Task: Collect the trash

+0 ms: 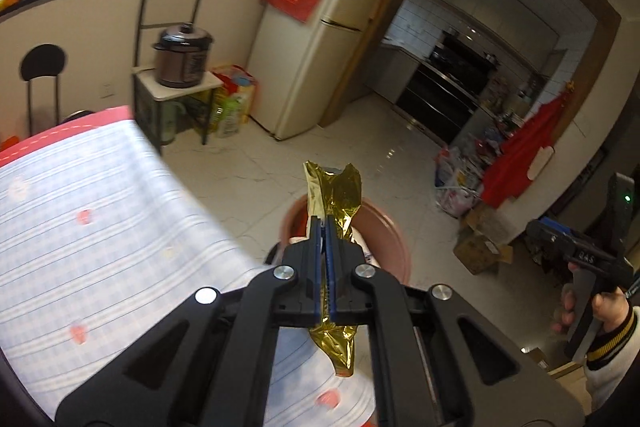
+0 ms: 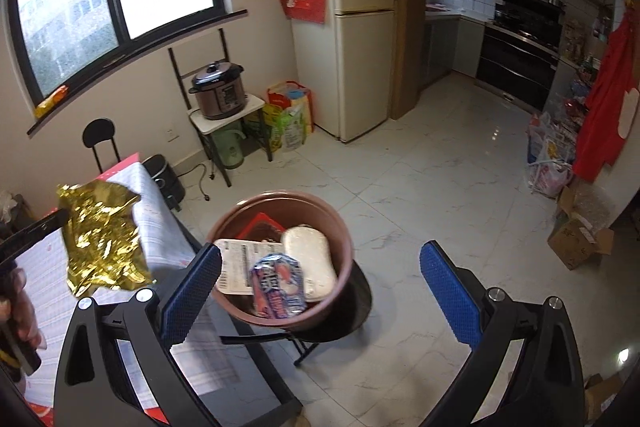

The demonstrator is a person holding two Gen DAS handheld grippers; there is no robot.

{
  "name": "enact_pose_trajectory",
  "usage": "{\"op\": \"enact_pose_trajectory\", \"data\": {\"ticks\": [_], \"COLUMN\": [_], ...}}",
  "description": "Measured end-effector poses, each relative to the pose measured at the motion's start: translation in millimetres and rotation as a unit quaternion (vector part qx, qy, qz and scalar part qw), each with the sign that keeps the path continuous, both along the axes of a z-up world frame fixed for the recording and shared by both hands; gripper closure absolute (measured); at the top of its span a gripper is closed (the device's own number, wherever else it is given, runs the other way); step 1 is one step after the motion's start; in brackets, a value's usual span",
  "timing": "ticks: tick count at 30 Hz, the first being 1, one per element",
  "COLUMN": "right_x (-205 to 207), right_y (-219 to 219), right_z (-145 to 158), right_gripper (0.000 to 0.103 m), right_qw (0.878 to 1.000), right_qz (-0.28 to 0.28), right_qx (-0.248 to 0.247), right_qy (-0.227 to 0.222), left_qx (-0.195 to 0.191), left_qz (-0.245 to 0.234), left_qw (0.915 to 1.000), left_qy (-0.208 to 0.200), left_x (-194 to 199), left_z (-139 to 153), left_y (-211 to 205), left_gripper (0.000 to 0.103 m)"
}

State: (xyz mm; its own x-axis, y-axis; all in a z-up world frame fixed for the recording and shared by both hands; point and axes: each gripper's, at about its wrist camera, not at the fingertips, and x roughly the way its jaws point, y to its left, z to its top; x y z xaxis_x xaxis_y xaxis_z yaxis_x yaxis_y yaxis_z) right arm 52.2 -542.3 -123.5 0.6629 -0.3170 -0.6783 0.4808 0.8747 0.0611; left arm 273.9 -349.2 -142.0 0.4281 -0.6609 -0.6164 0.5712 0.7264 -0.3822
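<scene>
My left gripper [image 1: 323,223] is shut on a crumpled gold foil wrapper [image 1: 336,195] and holds it in the air above the near rim of a brown plastic basin [image 1: 388,227]. In the right wrist view the gold wrapper [image 2: 102,239] hangs at the left, over the table edge. The basin [image 2: 280,259] sits on a black stool and holds several pieces of trash: a white packet [image 2: 310,259], a blue and red wrapper [image 2: 276,287] and a red box. My right gripper [image 2: 320,287] is open and empty, just above the basin. It also shows in the left wrist view [image 1: 576,255].
A table with a striped cloth [image 1: 100,227] lies at the left. A cream fridge [image 2: 360,27], a small stand with a pressure cooker [image 2: 218,91], bags and cardboard boxes [image 2: 576,239] stand around the white tiled floor. A kitchen opens at the back right.
</scene>
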Motion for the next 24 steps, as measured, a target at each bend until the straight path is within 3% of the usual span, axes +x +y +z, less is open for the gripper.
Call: {"op": "enact_pose_trajectory", "data": {"ticks": [4, 5, 6, 7, 11, 13, 19, 20, 24], "right_x": [-19, -20, -23, -24, -24, -23, -15, -15, -17], "right_y": [-24, -30, -35, -40, -47, -45, -12, -4, 39], "right_z": [-6, -8, -11, -15, -24, -25, -10, -6, 20], "right_gripper": [0.005, 0.005, 0.005, 0.005, 0.005, 0.005, 0.005, 0.005, 0.005], "right_qw": [1.000, 1.000, 0.999, 0.999, 0.998, 0.998, 0.999, 0.999, 0.999], "right_qz": [-0.025, -0.030, -0.035, -0.040, -0.048, -0.046, -0.029, -0.027, -0.021], "right_qx": [0.003, 0.006, 0.009, 0.013, 0.026, 0.032, 0.025, 0.021, 0.009], "right_qy": [0.005, 0.006, 0.008, 0.009, 0.012, 0.006, -0.015, -0.018, -0.036], "left_qx": [-0.013, -0.015, -0.011, -0.009, 0.001, 0.009, 0.049, 0.050, 0.052], "left_qz": [-0.028, -0.037, -0.038, -0.034, -0.026, -0.023, -0.006, -0.001, 0.016], "left_qw": [0.9995, 0.9992, 0.9992, 0.9993, 0.9995, 0.9994, 0.9974, 0.9970, 0.9952], "left_qy": [-0.003, -0.006, -0.007, -0.009, -0.017, -0.023, -0.052, -0.059, -0.081], "left_x": [18, 21, 25, 28, 25, 21, 2, -1, -19], "left_z": [-7, -9, -10, -9, -3, 1, 27, 33, 60], "left_y": [-64, -79, -91, -98, -100, -91, -29, -17, 30], "left_gripper": [0.095, 0.076, 0.041, 0.031, 0.027, 0.019, 0.012, 0.008, 0.007]}}
